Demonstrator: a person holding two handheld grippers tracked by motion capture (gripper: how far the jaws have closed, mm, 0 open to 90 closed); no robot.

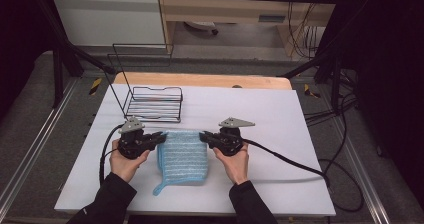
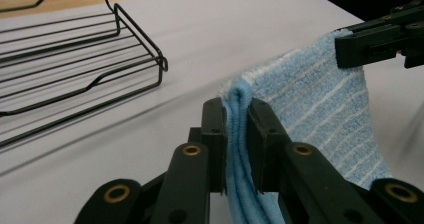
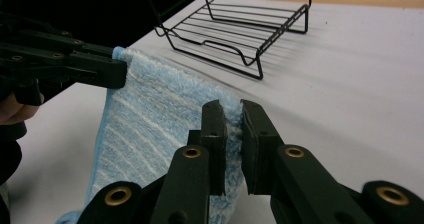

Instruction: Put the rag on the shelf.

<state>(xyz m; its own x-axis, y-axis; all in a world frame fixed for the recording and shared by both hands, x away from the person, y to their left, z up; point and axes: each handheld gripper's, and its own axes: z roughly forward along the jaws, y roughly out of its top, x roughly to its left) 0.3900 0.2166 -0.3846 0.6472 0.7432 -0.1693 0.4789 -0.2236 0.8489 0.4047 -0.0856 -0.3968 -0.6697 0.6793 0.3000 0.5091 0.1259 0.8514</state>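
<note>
One light blue, white-striped terry cloth point(image 1: 181, 155) is seen at the lower centre, above the white tabletop point(image 1: 280, 114). Its upper corners are clamped by two grippers, left point(image 1: 161, 137) and right point(image 1: 203, 136), fingers nearly closed. One black wire rack point(image 1: 154, 104) is seen at upper left.

Both handheld rigs are basically all matte black plastic. The left tool point(image 1: 161, 137) and the right tool point(image 1: 204, 136) each carry a grey three-cornered plate on top, pale against the dark body. A thick black cable trails from each one; the right one's cable point(image 1: 285, 159) is the longer-looking run. Up close, the jaws are chunky black bars on linkage arms, with brass-coloured rivets point(image 2: 191, 150) at the pivots and small dark screws in the pads. The person wears black long sleeves point(image 1: 107, 201) down to the wrists, hands bare.
</note>
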